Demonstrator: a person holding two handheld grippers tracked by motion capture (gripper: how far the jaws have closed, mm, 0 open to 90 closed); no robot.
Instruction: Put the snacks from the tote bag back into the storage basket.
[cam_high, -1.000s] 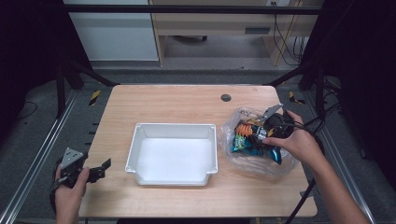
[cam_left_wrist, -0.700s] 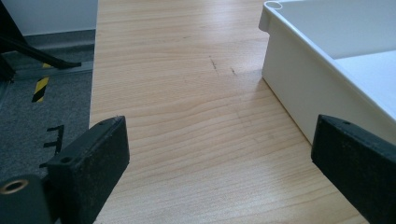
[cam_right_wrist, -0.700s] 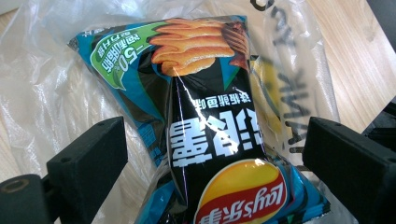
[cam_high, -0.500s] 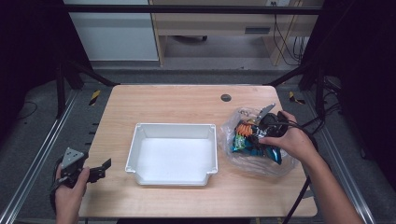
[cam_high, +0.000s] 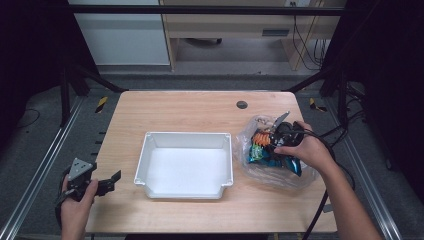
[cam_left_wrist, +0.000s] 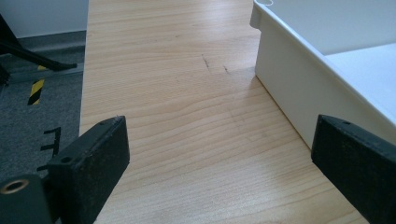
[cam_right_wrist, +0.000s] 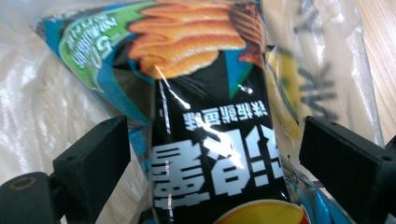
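A black-and-blue chip packet (cam_right_wrist: 210, 140) lies inside a clear plastic bag (cam_high: 280, 170), right of the white tray (cam_high: 185, 165).

Tray (cam_high: 145, 165) mid-table (cam_high: 190, 105), snack bags (cam_high: 260, 147) in plastic bag (cam_high: 280, 175) to its right

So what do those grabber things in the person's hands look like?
Each is a black tool with two flat, blocky black jaws that have a rough face. The left gripper carries a grey three-cornered plate on top; the right gripper trails a black cable back along the arm. A small brass-coloured ring sits beside one jaw in each gripper view. Both forearms are bare, with no sleeves visible.
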